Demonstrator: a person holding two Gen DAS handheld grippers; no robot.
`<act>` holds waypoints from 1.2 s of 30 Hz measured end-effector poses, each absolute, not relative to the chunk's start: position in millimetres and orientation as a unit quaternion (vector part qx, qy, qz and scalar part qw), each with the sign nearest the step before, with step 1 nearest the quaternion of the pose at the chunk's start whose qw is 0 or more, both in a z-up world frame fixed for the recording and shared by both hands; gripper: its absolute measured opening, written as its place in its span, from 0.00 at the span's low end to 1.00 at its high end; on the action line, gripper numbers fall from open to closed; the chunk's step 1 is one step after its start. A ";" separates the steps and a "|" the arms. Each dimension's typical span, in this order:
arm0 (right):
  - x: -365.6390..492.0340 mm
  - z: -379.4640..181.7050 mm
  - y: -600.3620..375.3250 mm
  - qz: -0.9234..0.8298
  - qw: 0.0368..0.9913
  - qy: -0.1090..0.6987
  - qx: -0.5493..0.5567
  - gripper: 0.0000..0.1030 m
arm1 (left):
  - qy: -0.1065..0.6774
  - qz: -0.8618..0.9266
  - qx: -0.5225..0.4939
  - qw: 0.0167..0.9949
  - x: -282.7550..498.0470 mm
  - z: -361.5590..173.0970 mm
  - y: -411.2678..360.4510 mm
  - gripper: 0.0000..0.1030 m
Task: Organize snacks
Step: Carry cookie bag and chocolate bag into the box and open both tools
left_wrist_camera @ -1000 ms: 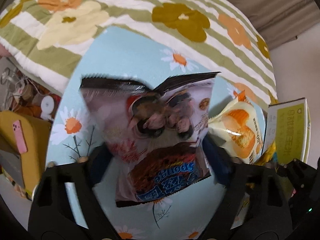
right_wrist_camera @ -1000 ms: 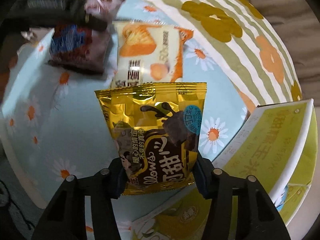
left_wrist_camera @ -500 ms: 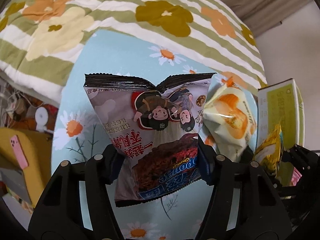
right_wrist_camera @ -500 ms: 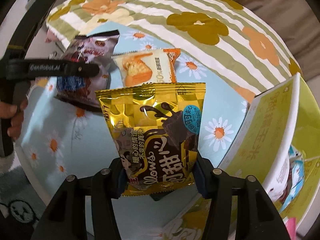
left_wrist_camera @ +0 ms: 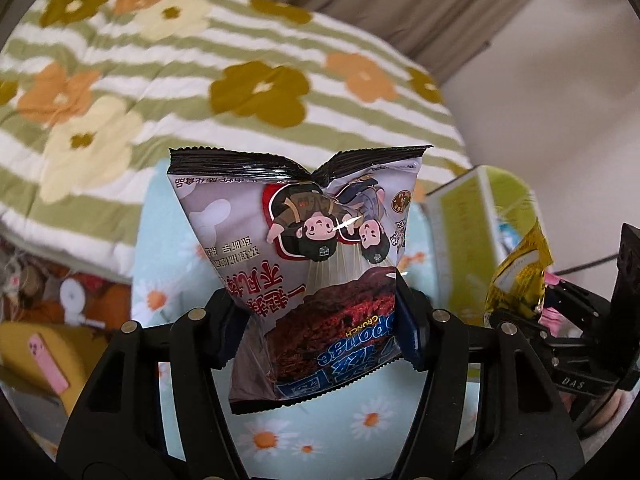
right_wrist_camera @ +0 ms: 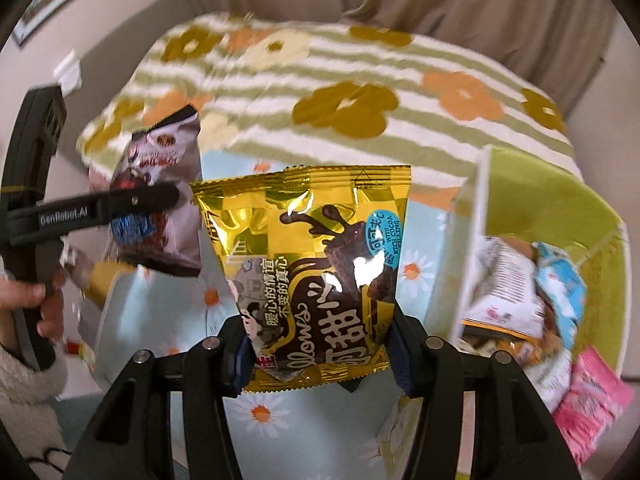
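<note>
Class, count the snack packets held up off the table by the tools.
2: grey sponge-cake packet in the left tool; gold packet in the right tool.

Black left gripper (right_wrist_camera: 160,200) with silver screws, white "GenRobot.AI" lettering; fuzzy cream sleeve (right_wrist_camera: 24,392) at the wrist.

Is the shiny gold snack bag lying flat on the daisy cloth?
No, the gold snack bag is held up off the daisy cloth, pinched at its bottom edge by the right gripper.
</note>
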State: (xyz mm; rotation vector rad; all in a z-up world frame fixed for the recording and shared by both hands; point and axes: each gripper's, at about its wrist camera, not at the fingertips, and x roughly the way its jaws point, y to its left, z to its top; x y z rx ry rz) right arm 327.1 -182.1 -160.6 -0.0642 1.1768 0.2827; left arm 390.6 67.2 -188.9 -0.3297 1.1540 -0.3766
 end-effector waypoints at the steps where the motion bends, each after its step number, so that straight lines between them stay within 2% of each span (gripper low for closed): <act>1: 322.7 -149.9 -187.8 0.125 0.829 0.544 -0.022 0.49 | 0.534 -0.183 -0.152 0.811 390.3 -182.5 63.2 0.57; 9: 308.6 -105.5 -237.9 0.097 0.859 0.503 -0.004 0.49 | 0.497 -0.233 -0.136 0.825 385.4 -124.1 6.5 0.57; 15: 312.1 -92.2 -299.4 0.101 0.869 0.484 0.008 0.49 | 0.474 -0.240 -0.124 0.838 379.0 -97.6 -59.7 0.57; 21: 321.2 -89.5 -358.2 0.109 0.874 0.473 0.000 0.49 | 0.478 -0.243 -0.121 0.835 384.3 -99.2 -147.6 0.57; 30: 336.4 -107.6 -426.9 0.123 0.866 0.484 0.031 0.49 | 0.510 -0.239 -0.092 0.821 405.5 -134.1 -247.8 0.57; 32: 337.8 -111.7 -438.2 0.123 0.863 0.488 0.044 0.49 | 0.522 -0.244 -0.078 0.813 410.9 -142.0 -265.4 0.61; 33: 339.1 -114.0 -442.9 0.122 0.862 0.490 0.049 0.49 | 0.530 -0.245 -0.073 0.809 412.8 -145.9 -271.0 0.69; 34: 340.3 -115.6 -446.5 0.121 0.861 0.492 0.054 0.49 | 0.534 -0.246 -0.072 0.806 413.3 -148.4 -273.3 0.85; 36: 342.1 -117.9 -451.6 0.119 0.859 0.494 0.062 0.49 | 0.533 -0.242 -0.074 0.808 414.6 -152.5 -274.4 1.00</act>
